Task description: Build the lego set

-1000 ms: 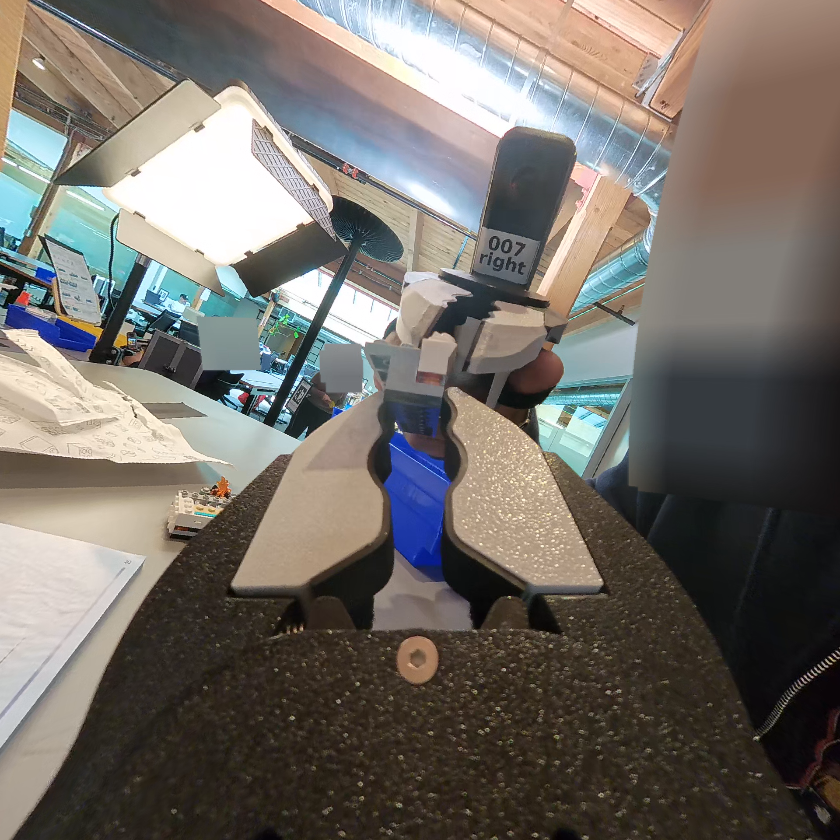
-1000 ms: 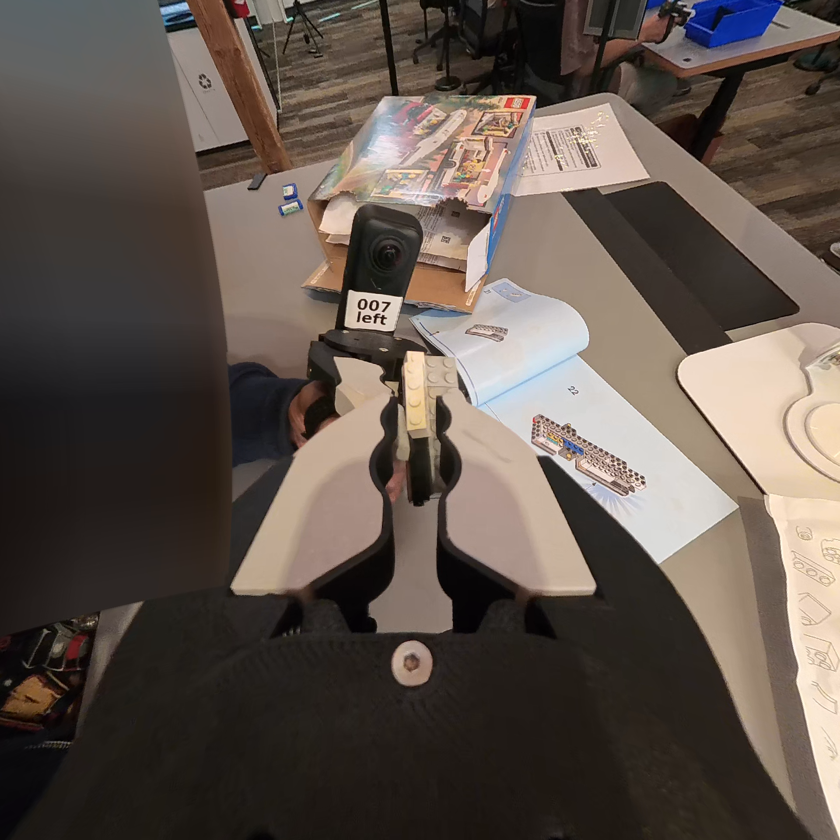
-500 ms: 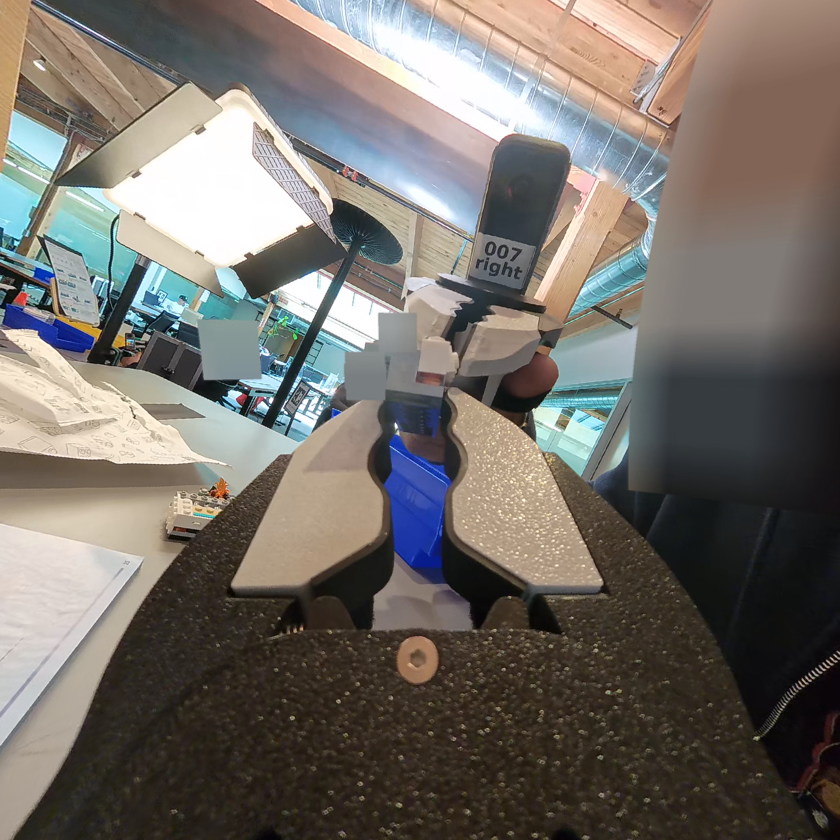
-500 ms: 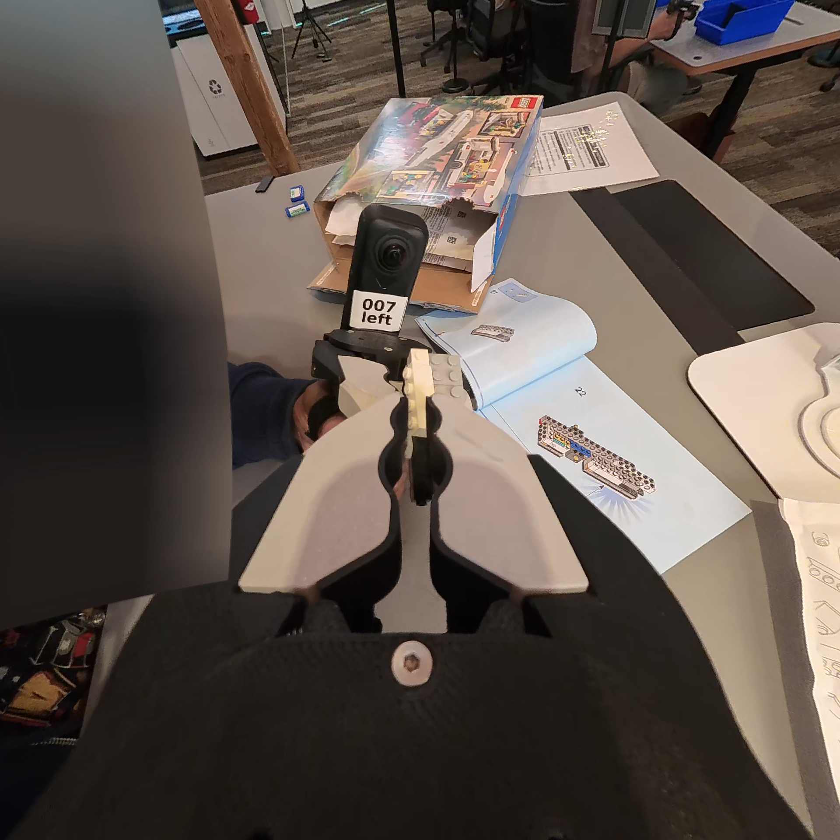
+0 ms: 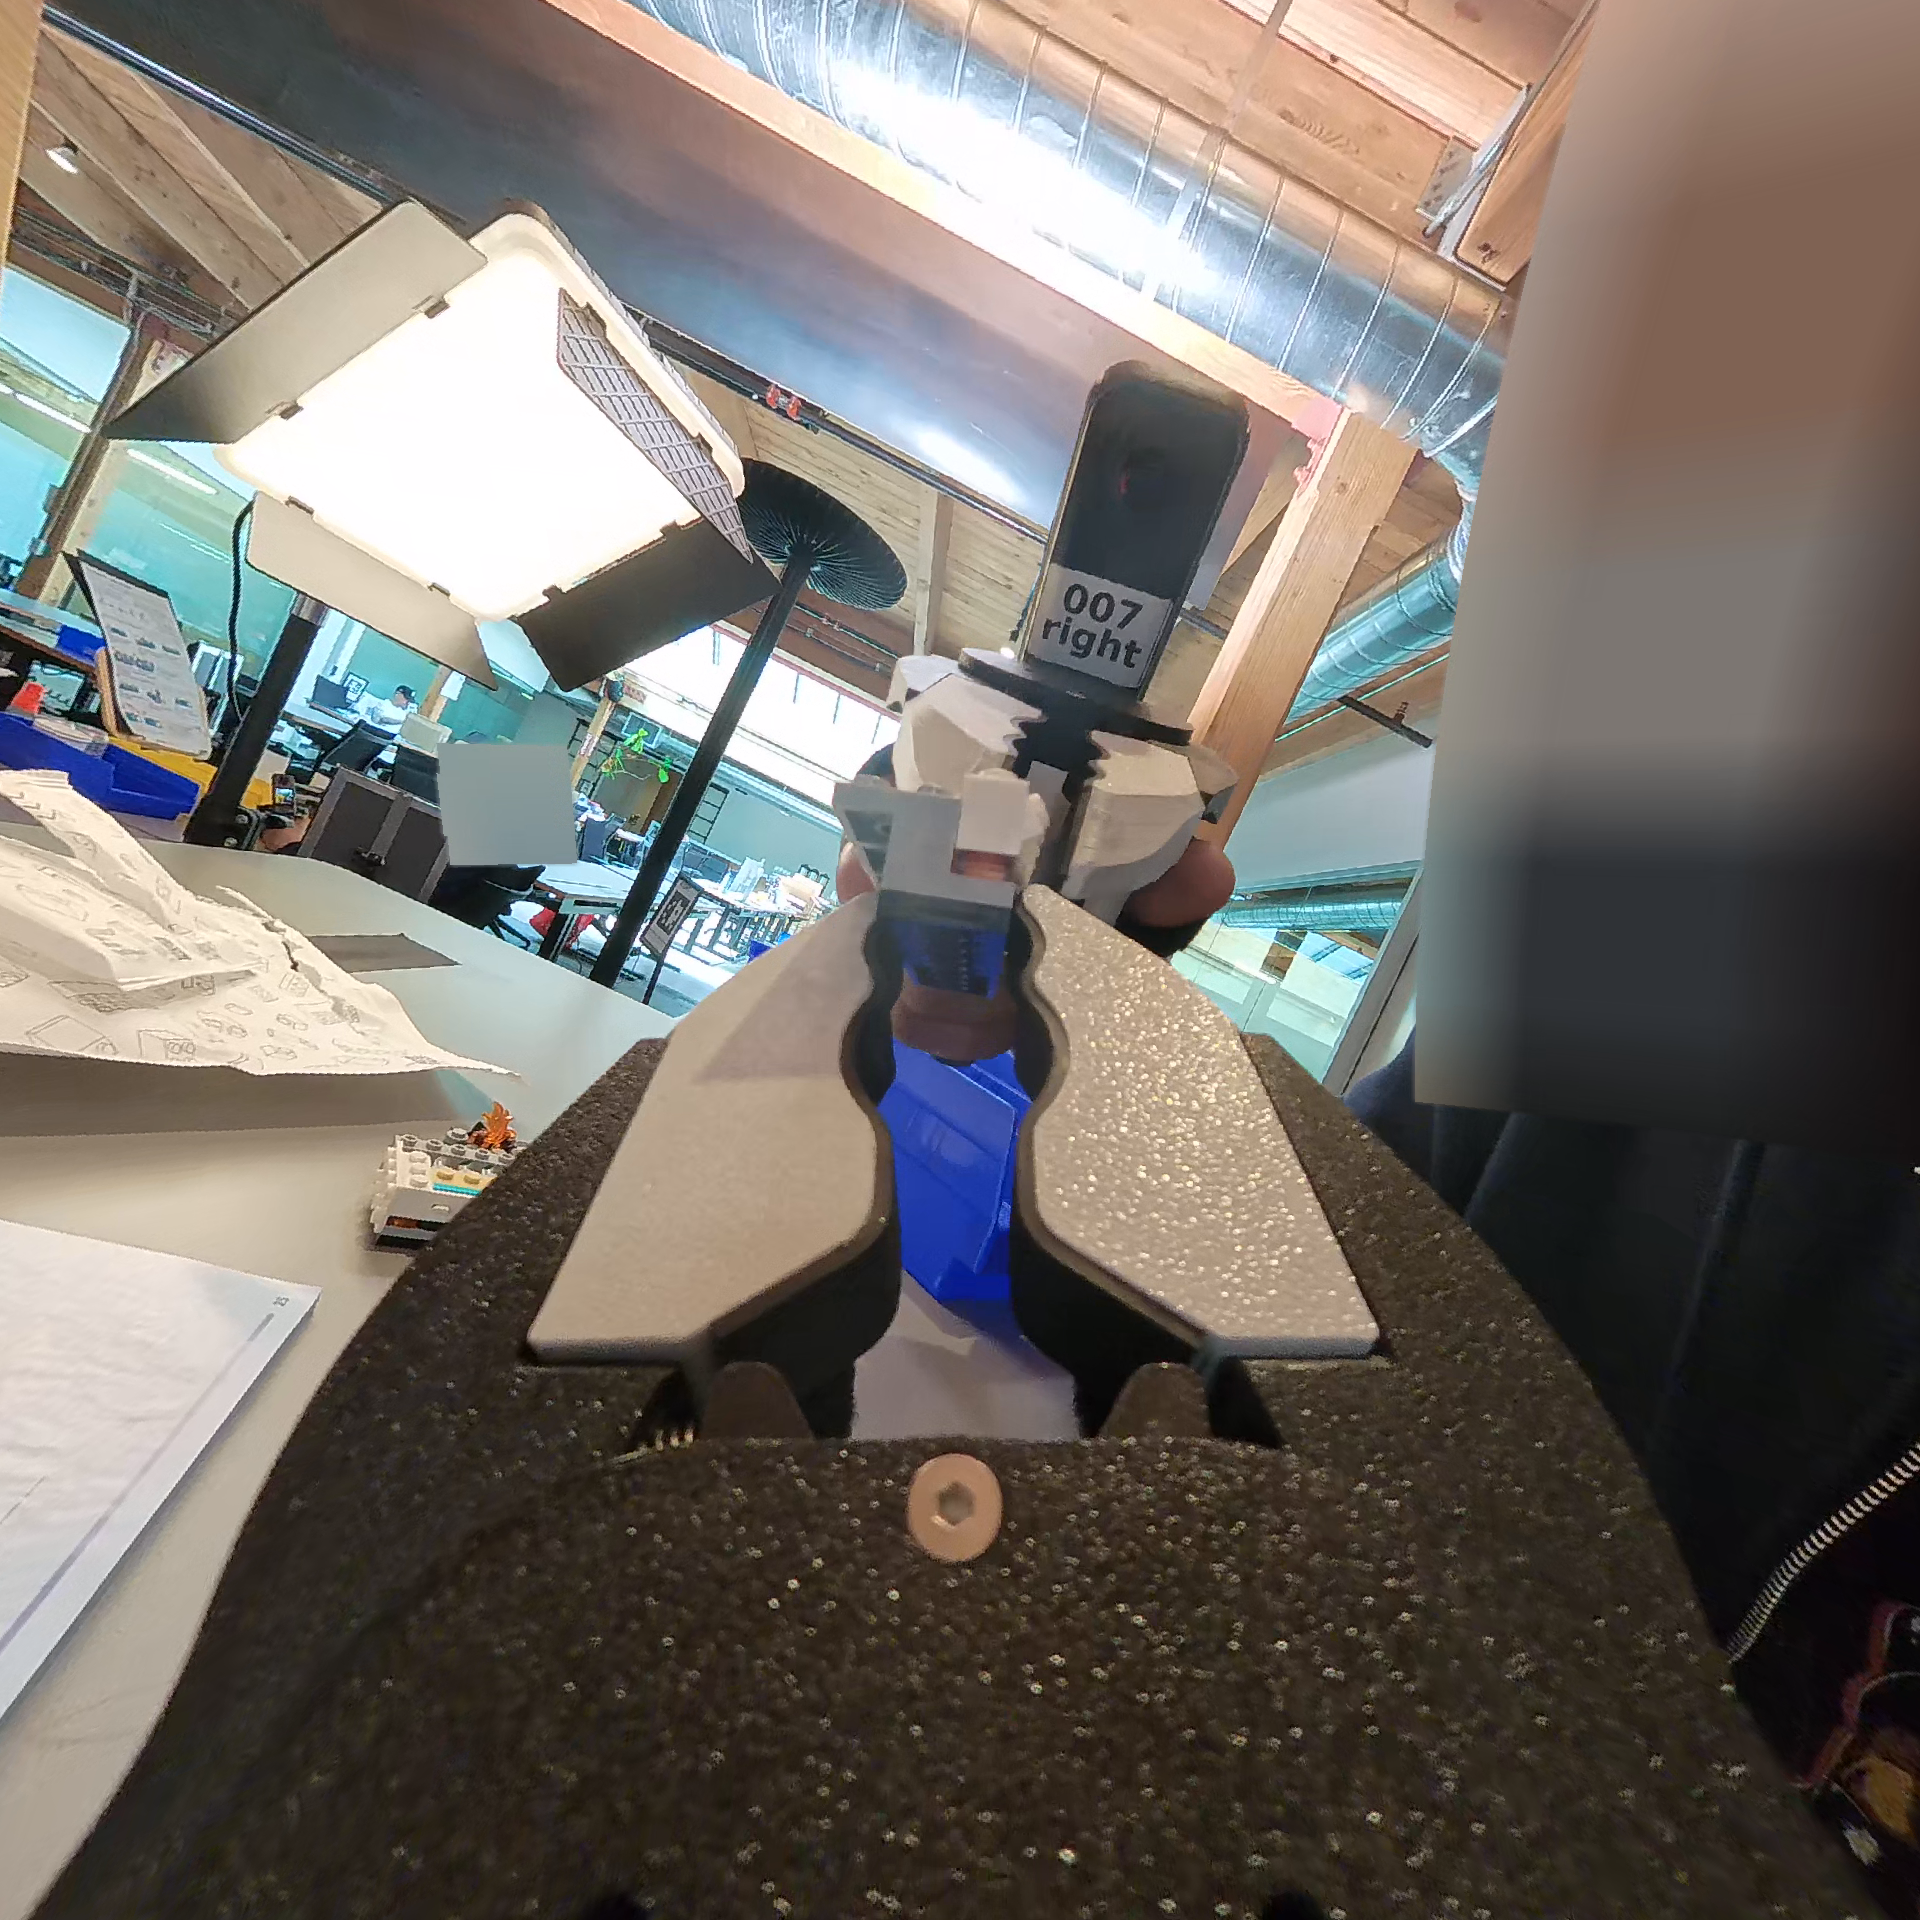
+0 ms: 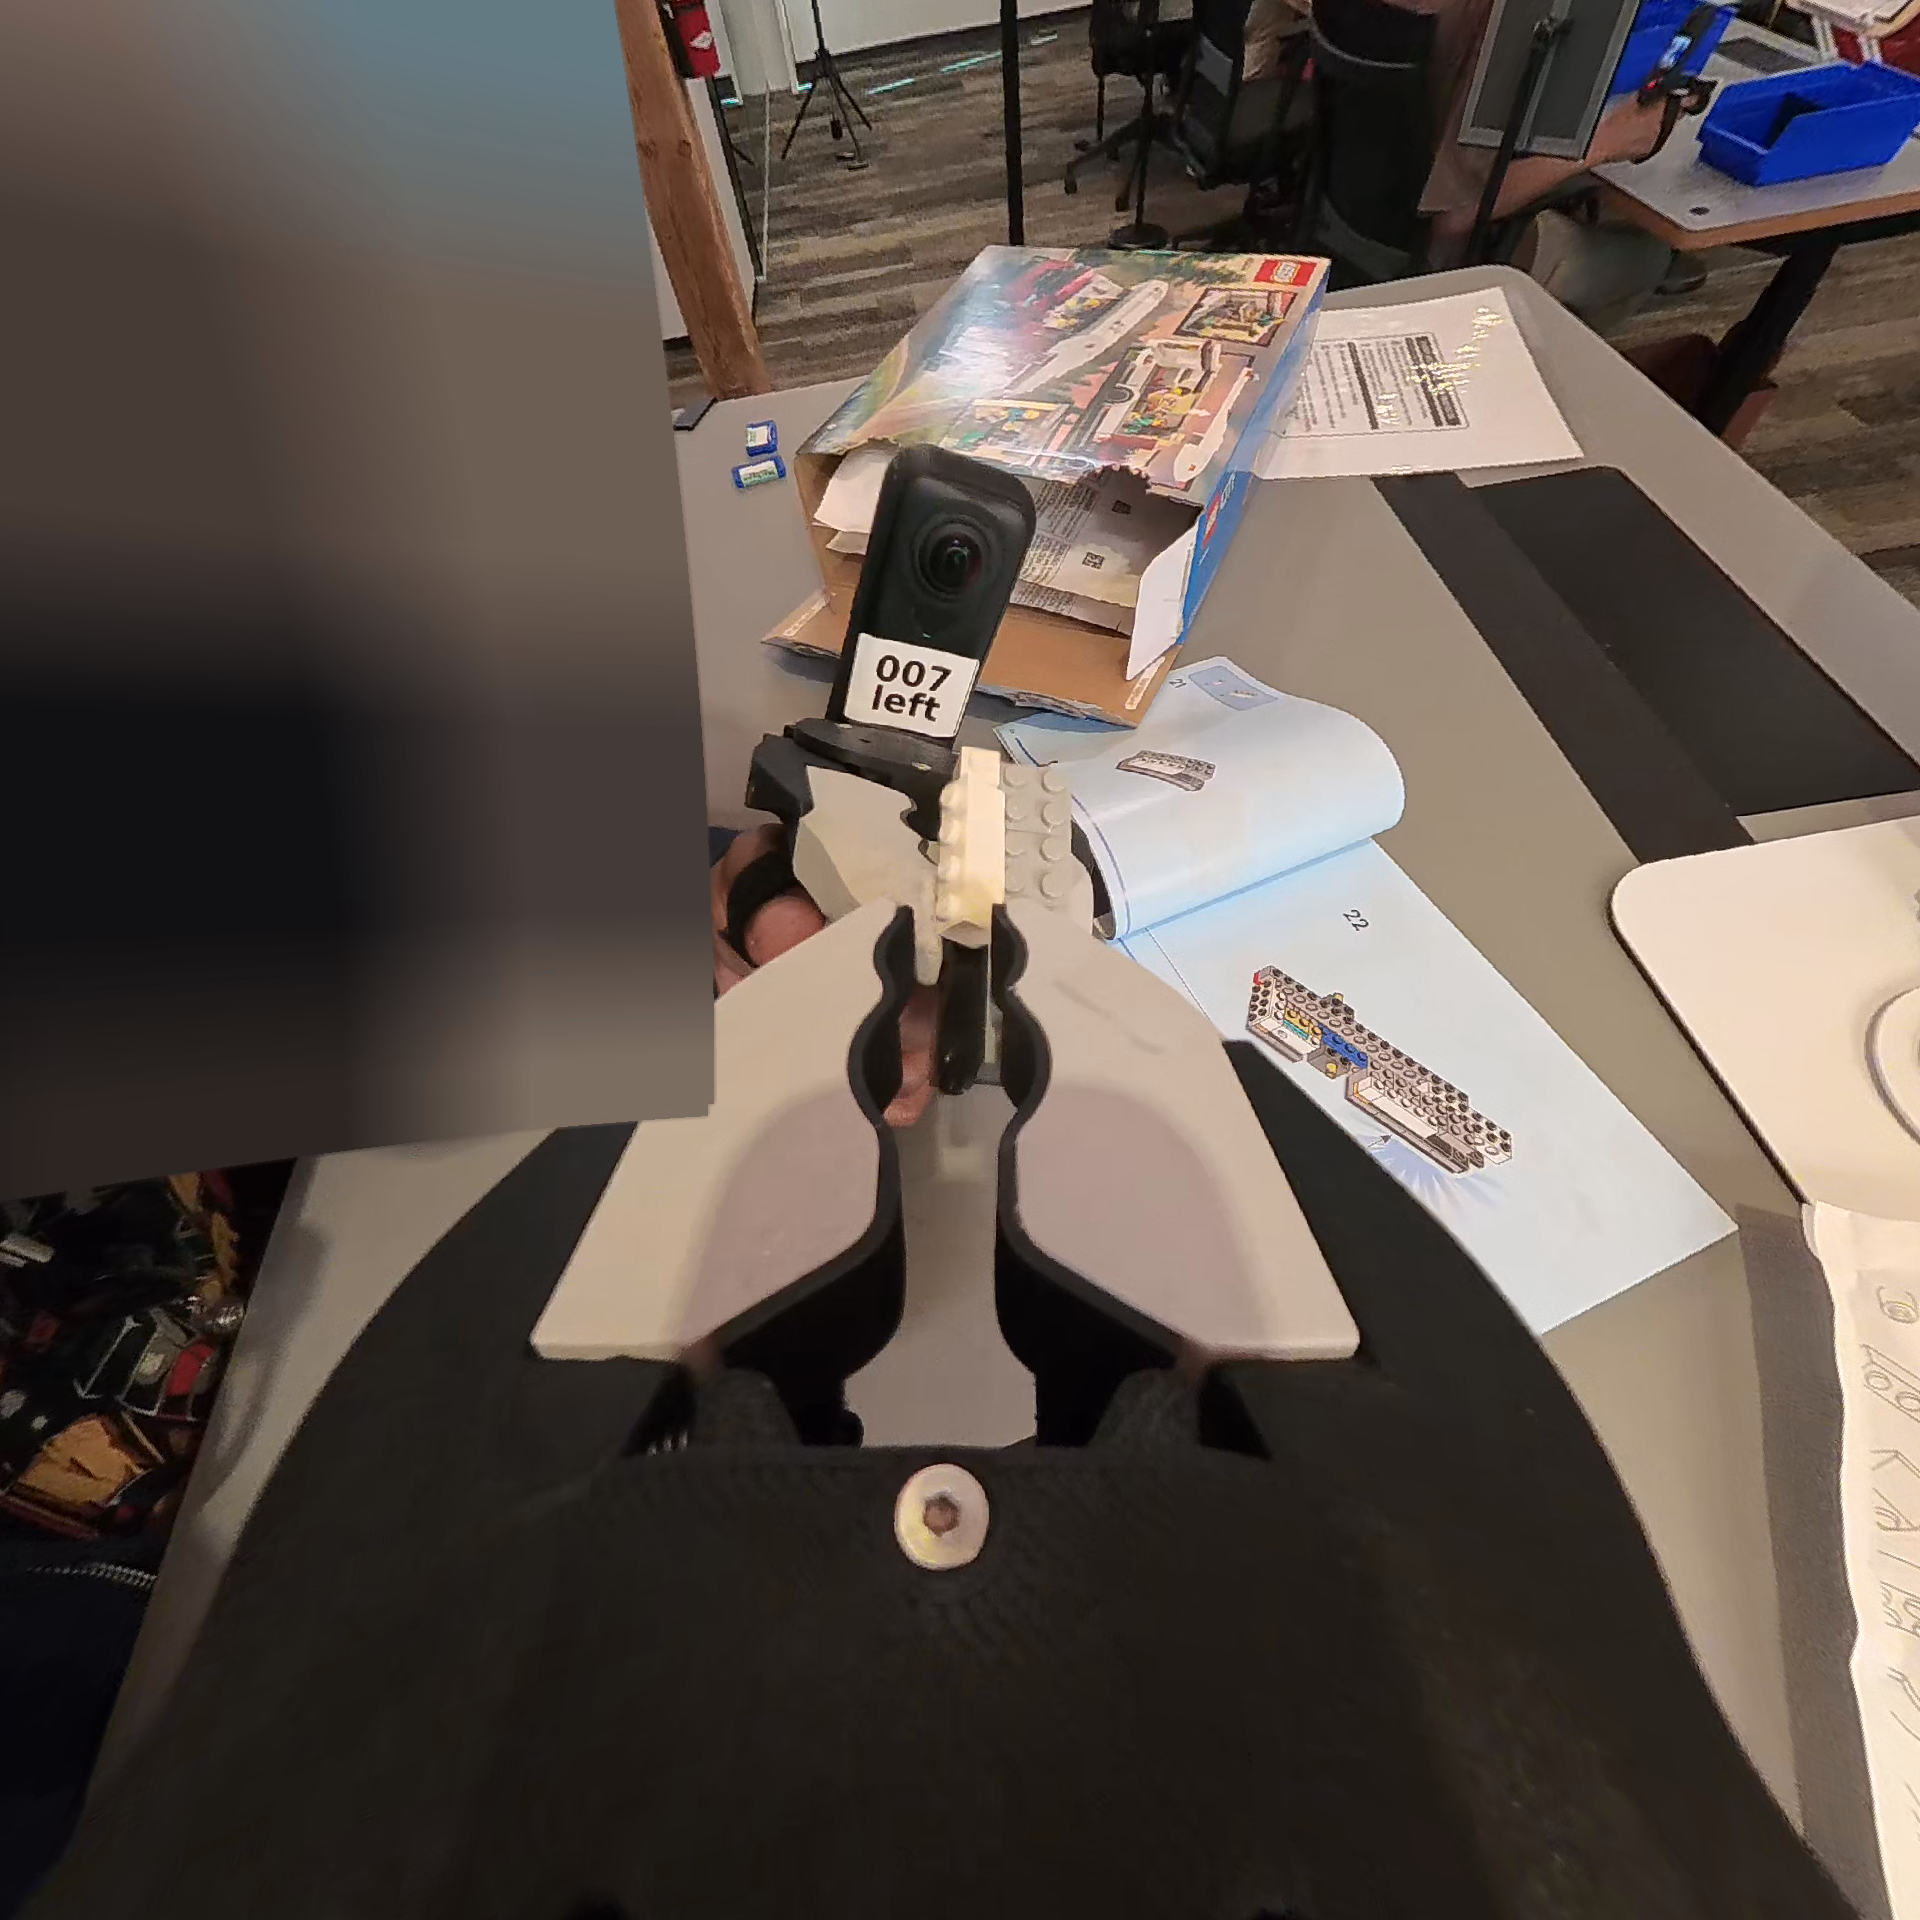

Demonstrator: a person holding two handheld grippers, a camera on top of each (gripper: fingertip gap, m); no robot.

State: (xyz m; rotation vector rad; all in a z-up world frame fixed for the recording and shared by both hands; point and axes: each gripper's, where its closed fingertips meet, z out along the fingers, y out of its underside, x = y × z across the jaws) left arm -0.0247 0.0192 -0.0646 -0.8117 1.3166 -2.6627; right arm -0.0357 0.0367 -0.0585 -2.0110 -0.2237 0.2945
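The left tool [image 5: 948, 914] is pointing up and clamping a small grey-and-blue stack of plastic building bricks [image 5: 914, 862] between its tips, with both pads pressing on the blue part. The right tool [image 6: 956, 920] is meeting it head-on at 12 o'clock, its tips closing narrowly about the lower end of a white studded plastic brick [image 6: 971, 831] that is lying against the grey studded face of the stack. Its pads seem to be touching the brick. Both are hanging above the grey worktop [image 6: 1351, 623]. At 12 o'clock beyond them, a torn-open printed cardboard box [image 6: 1091, 343] is lying on its side with folded paper sheets [image 6: 1081, 561] sticking out. At 3 o'clock a light-blue instruction booklet [image 6: 1403, 1039] is lying open. A blue plastic bin [image 5: 935, 1164] is showing under the left tool, its contents hidden.
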